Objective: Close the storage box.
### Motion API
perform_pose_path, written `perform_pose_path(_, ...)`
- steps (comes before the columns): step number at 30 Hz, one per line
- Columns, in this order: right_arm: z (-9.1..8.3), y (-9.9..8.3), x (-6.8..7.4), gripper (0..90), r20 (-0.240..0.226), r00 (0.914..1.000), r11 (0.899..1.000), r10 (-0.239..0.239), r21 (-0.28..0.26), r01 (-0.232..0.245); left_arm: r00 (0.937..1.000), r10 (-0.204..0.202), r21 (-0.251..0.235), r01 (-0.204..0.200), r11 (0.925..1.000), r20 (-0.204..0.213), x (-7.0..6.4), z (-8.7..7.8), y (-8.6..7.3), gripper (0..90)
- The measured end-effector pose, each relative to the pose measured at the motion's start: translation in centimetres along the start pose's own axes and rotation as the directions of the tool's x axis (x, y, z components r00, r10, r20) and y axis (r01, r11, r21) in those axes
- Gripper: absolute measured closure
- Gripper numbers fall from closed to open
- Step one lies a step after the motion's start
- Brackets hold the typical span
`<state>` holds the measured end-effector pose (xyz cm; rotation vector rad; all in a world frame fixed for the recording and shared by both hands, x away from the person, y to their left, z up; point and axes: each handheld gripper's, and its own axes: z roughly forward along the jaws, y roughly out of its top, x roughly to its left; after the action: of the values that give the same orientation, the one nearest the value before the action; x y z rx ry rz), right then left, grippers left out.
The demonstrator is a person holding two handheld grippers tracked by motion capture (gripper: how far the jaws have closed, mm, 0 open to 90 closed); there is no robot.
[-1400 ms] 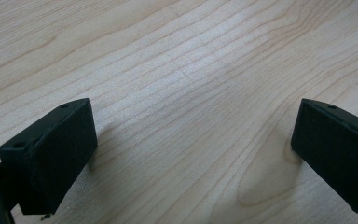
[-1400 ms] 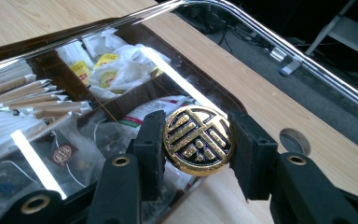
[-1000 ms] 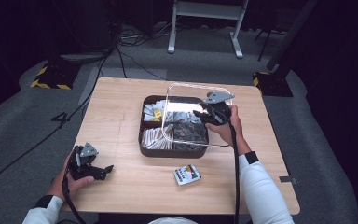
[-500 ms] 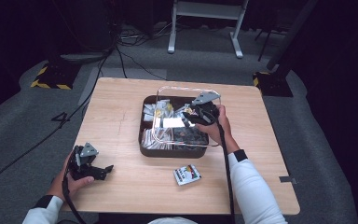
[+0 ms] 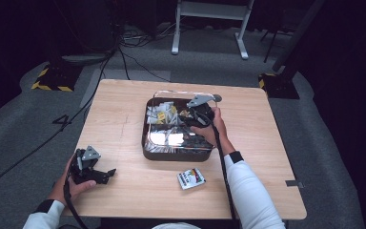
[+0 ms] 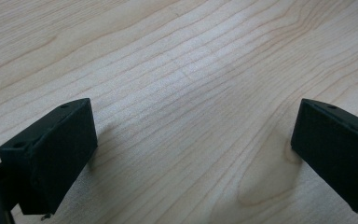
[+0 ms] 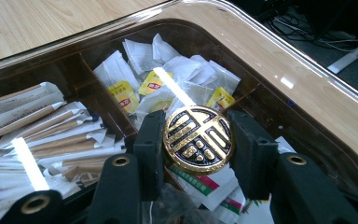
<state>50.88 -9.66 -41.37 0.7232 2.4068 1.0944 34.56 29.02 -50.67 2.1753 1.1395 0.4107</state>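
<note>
A dark brown compartment box (image 5: 146,143) stands mid-table. Its clear lid (image 5: 178,93) lies low over it, tilted slightly. My right gripper (image 5: 196,114) is shut on the lid's round gold-and-black knob (image 7: 198,134), one pad on each side. Through the lid I see white tea bags with yellow tags (image 7: 154,83) and paper-wrapped sticks (image 7: 51,126) in separate compartments. My left gripper (image 5: 106,174) rests at the table's front left. In the left gripper view its jaws stand wide open over bare wood (image 6: 191,140).
A small colourful packet (image 5: 191,178) lies on the table in front of the box, near the right forearm. The wooden table (image 5: 119,114) has bare room left of the box. Cables and a stand sit on the floor beyond.
The right gripper has carried the lid by its knob leftward and down, from raised behind the box to low over it. The left gripper has stayed put.
</note>
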Motion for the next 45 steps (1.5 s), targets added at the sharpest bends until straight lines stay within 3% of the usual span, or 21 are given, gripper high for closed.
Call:
perform_pose_path(18,2.7,0.3,1.2,58.8,-0.023,0.9997,0.999,-0.005,0.032,0.006,1.0,0.001,0.003,-0.001,1.0,0.001,0.0,0.0,0.0,0.5)
perform_pose_path(22,3.0,0.0,1.1,58.8,-0.031,0.9995,0.999,0.012,0.036,-0.011,1.0,0.0,0.003,0.0,1.0,0.001,0.0,0.0,0.0,0.5)
perform_pose_path(26,3.1,-0.3,0.9,58.8,-0.044,0.9987,0.999,0.026,0.037,-0.024,1.0,0.0,0.003,0.0,1.0,0.001,0.0,0.0,0.0,0.5)
perform_pose_path(40,2.6,-0.6,1.4,58.8,-0.048,0.9988,0.998,0.007,0.064,-0.004,1.0,0.0,0.003,0.0,1.0,0.001,0.0,0.0,0.0,0.5)
perform_pose_path(45,2.7,-0.8,1.4,58.7,-0.047,0.9985,0.998,0.027,0.054,-0.024,1.0,0.0,0.003,0.0,1.0,0.001,0.0,0.0,0.0,0.5)
